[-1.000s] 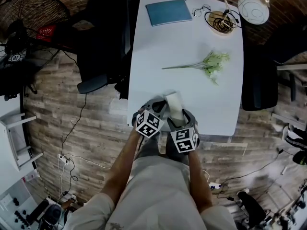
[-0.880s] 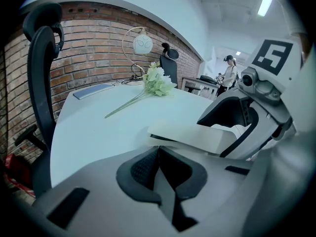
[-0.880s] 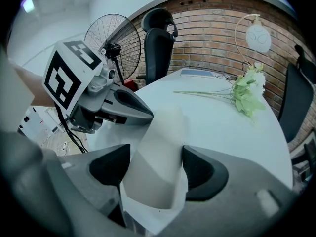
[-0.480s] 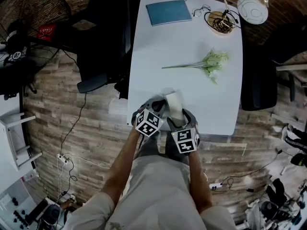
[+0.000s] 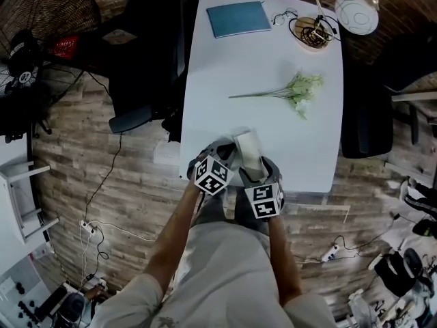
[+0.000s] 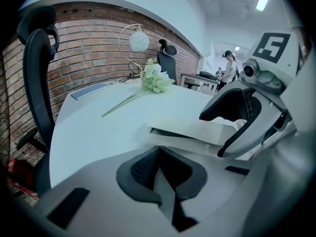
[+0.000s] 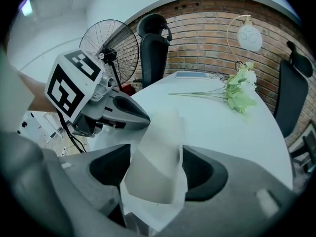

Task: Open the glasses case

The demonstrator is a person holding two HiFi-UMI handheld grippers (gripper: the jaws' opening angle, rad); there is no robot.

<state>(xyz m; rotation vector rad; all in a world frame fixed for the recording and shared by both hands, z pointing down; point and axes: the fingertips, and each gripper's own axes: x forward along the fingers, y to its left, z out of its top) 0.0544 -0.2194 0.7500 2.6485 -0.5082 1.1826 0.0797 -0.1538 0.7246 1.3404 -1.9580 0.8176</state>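
Glasses case (image 5: pixel 247 149) at the near edge of the white surface (image 5: pixel 273 53), directly ahead of the person

Right gripper (image 7: pixel 157 173): jaws clamped on the near end of the case, dark pads against both flanks. Left gripper (image 6: pixel 160 168): jaws pressed together with nothing between them, tips just short of the case's side

Case: white, matte, oblong, soft rounded corners. In the left gripper view a dark slit runs along its long side, probably the seam between lid and base, though the wide lens makes that hard to confirm

Step in hand, as judged: prise the lid. Keep the right gripper's clamp low on the base so the lid is free. Feed the left gripper's closed tips into the slit and lever upward slowly. The smooth shell may slip, so hold the base flat on the surface

Further off: a green-and-white flower sprig (image 5: pixel 293 93) and a blue notebook (image 5: pixel 239 18)
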